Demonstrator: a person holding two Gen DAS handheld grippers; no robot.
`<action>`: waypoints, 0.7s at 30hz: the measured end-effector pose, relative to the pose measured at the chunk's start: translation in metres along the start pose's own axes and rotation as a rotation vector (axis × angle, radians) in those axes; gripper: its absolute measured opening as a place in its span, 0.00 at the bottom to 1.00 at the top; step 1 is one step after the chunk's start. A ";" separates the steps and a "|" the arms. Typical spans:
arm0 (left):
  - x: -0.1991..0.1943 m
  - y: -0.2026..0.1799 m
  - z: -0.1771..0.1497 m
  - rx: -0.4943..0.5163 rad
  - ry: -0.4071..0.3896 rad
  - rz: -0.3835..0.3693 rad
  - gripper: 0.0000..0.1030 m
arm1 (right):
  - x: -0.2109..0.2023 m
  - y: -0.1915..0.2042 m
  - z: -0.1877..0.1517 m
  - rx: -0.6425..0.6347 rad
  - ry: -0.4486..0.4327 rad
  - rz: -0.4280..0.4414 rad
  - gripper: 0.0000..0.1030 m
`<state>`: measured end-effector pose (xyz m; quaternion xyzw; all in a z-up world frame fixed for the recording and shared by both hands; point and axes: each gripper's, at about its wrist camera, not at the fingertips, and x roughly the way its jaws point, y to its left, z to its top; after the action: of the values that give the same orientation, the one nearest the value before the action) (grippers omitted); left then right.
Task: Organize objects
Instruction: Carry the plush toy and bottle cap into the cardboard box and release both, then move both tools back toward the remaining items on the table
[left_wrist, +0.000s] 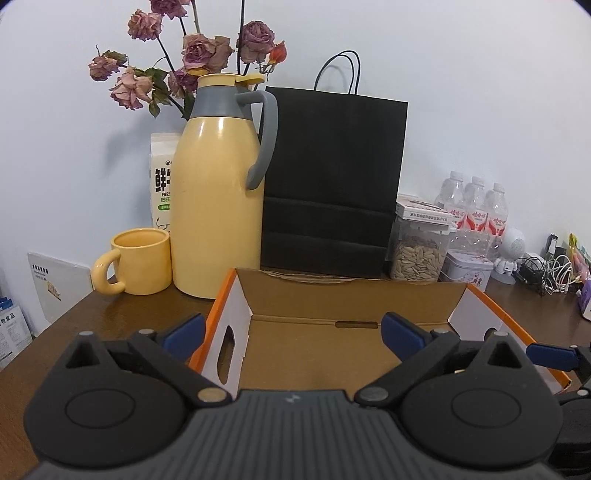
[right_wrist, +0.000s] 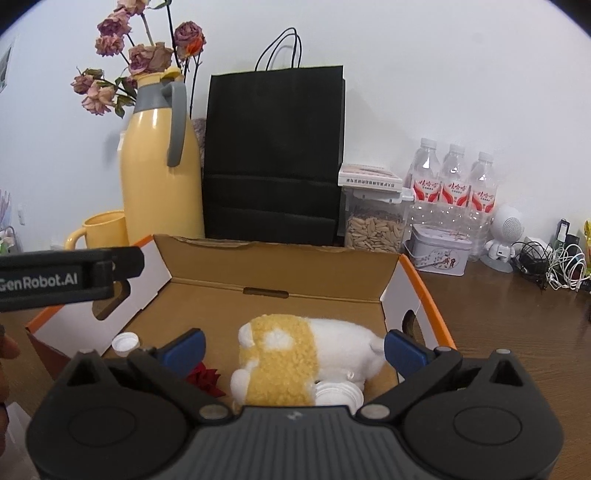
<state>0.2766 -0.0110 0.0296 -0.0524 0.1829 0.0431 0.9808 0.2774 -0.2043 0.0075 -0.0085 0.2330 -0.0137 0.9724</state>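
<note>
My plush toy (right_wrist: 295, 354) and caps already lie in the box (right_wrist: 273, 273); both my grippers' fingers (right_wrist: 404, 350) gape wide, empty; the desk's (right_wrist: 517, 314) right-edge clutter remains.

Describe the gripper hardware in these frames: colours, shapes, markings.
Both match. The left gripper and the right gripper each have a ribbed dark grey body, two black round pivot housings with silver pins, black linkage arms and blue fingertip pads. From the right wrist view, the left gripper's black side reads "GenRobot.AI" in white. No cables or sleeves visible.
</note>
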 end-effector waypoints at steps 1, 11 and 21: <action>-0.001 0.000 0.000 -0.001 0.000 0.001 1.00 | -0.001 0.000 0.000 0.000 -0.005 0.001 1.00; -0.019 0.002 0.003 -0.001 -0.025 -0.003 1.00 | -0.025 -0.002 0.001 -0.020 -0.052 -0.009 1.00; -0.077 0.011 0.003 0.008 -0.080 -0.019 1.00 | -0.076 0.000 -0.005 -0.056 -0.133 -0.016 1.00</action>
<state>0.2048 -0.0048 0.0593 -0.0484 0.1431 0.0351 0.9879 0.2077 -0.2018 0.0379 -0.0385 0.1682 -0.0146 0.9849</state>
